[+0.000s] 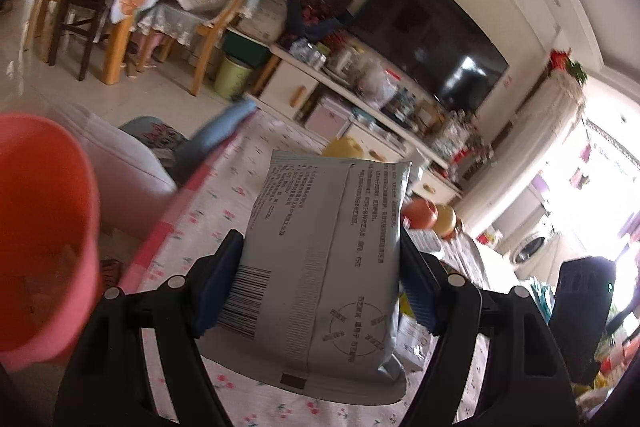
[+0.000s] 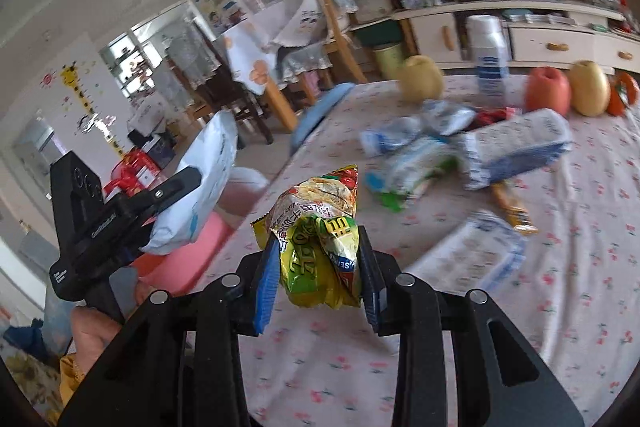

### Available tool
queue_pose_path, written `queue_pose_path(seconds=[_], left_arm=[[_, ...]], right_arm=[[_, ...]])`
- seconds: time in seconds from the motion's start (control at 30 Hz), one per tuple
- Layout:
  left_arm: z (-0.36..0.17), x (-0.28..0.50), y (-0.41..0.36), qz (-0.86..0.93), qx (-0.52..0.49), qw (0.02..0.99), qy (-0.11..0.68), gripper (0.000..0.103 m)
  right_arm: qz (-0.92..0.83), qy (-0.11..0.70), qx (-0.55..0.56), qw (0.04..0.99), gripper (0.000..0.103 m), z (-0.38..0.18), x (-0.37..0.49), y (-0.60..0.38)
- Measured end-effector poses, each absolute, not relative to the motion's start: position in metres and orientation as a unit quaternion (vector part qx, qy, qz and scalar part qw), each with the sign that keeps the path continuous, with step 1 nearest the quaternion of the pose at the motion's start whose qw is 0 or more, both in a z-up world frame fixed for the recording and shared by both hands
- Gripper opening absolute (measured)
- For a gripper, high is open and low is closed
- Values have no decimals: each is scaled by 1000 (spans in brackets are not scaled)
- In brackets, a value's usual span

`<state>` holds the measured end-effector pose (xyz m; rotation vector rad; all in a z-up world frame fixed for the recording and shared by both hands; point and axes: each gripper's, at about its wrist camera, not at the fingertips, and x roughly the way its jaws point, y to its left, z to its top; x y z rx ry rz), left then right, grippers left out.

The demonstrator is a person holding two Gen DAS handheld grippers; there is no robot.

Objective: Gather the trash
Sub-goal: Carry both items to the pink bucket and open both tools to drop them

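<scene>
Left tool clamped on a grey printed packet, held above the floral-clothed worktop, with a pink bin just left of the packet. Right tool gripping a crumpled yellow-green wrapper over the same worktop. Beyond the wrapper, further wrappers lie scattered on the cloth; apples and pears stand behind them.

Grey snack pouch: matt printed film, smooth. Yellow-green wrapper: glossy crinkled foil-plastic. Pink bucket: smooth plastic. Tablecloth: floral-printed cloth, matt. Gripper fingers: ribbed blue pads.
</scene>
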<state>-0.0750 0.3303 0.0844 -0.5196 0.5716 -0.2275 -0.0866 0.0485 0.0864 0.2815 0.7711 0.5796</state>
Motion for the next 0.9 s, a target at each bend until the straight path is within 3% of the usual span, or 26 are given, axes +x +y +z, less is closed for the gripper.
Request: queue_pose_path(seconds=[0.77, 0.87, 0.9], left_arm=[[71, -132, 515, 171, -377, 883, 220, 75], [65, -130, 525, 189, -385, 873, 231, 75], [63, -129, 528, 195, -387, 870, 235, 76]], right_arm=[[429, 377, 23, 821, 37, 99, -71, 303], [422, 384, 6, 821, 44, 93, -65, 326], [416, 387, 4, 823, 53, 90, -64, 331]])
